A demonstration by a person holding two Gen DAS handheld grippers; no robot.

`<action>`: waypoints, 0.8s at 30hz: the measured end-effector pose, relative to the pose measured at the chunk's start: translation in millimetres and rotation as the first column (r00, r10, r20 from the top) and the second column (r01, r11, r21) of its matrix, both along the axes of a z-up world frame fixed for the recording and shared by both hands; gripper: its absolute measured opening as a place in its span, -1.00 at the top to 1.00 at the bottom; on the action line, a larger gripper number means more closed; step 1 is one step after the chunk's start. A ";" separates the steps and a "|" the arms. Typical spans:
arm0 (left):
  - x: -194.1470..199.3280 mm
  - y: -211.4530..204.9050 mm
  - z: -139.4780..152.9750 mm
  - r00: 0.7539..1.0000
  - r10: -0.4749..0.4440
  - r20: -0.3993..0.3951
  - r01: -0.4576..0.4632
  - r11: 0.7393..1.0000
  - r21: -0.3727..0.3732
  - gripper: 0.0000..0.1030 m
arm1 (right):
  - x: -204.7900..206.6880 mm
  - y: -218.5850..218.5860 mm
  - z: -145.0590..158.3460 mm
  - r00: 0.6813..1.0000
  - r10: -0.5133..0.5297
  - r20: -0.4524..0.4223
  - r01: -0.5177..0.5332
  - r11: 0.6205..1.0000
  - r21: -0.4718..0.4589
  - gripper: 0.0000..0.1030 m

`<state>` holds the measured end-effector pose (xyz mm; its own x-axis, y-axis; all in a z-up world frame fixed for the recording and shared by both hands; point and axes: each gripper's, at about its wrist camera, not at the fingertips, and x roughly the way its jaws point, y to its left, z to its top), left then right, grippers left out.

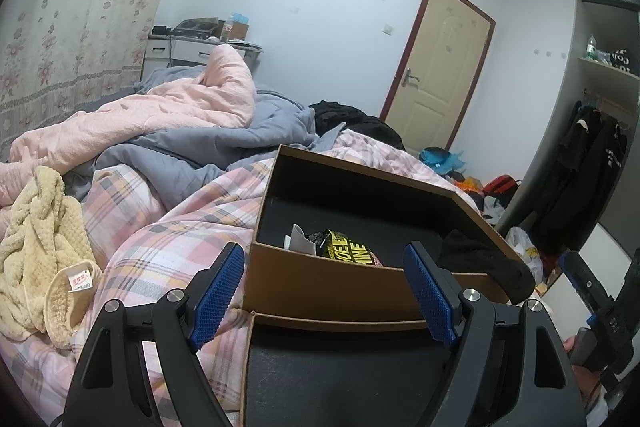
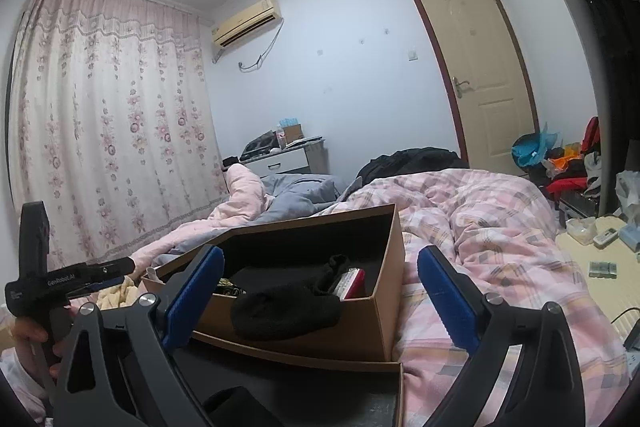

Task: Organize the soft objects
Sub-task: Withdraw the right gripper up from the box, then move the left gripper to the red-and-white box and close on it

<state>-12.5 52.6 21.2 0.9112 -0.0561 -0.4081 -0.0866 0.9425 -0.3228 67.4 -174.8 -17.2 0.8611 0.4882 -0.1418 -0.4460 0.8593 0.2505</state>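
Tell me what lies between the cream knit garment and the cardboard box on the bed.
Only plaid bedding lies between the cream knit garment and the cardboard box; the left wrist view shows that stretch holds nothing else.

Black hand-held gripper, blue ribbed pads, silver screws

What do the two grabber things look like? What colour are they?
Both are black plastic claws with two fingers each. The left gripper and right gripper have bumpy blue pads inside the fingers and round silver bolts at the joints. The left one's handle carries small white lettering, seen from the right wrist.
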 end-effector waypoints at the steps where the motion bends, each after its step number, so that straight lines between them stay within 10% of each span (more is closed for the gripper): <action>1: -0.2 -0.6 0.2 1.000 -0.006 0.001 0.006 1.000 0.004 -0.54 | -0.9 2.7 0.8 1.000 -0.003 0.001 0.003 1.000 -0.012 -0.89; 8: 13.8 -25.5 2.7 0.951 -0.210 -0.227 0.220 0.975 0.017 -0.54 | -6.9 7.6 4.2 0.999 -0.011 0.032 0.013 0.999 -0.040 -0.89; 12: 10.7 -66.2 -11.7 0.807 -0.407 -0.428 0.491 0.865 0.105 -0.54 | -4.9 8.6 4.2 0.999 -0.005 0.036 0.007 0.999 -0.050 -0.89; 16: -21.9 -103.9 -22.9 0.658 -0.577 -0.483 0.719 0.672 0.178 -0.54 | -1.9 1.1 3.3 1.000 -0.012 0.024 0.012 1.000 -0.015 -0.89; 20: -46.7 -117.2 -20.0 0.597 -0.656 -0.462 0.791 0.577 0.204 -0.54 | -0.6 -1.6 2.7 1.000 -0.016 0.014 0.016 1.000 0.000 -0.90; 24: -51.2 -107.8 -17.1 0.597 -0.662 -0.453 0.790 0.583 0.190 -0.54 | -1.9 1.1 2.8 1.000 -0.014 0.018 0.014 1.000 -0.017 -0.90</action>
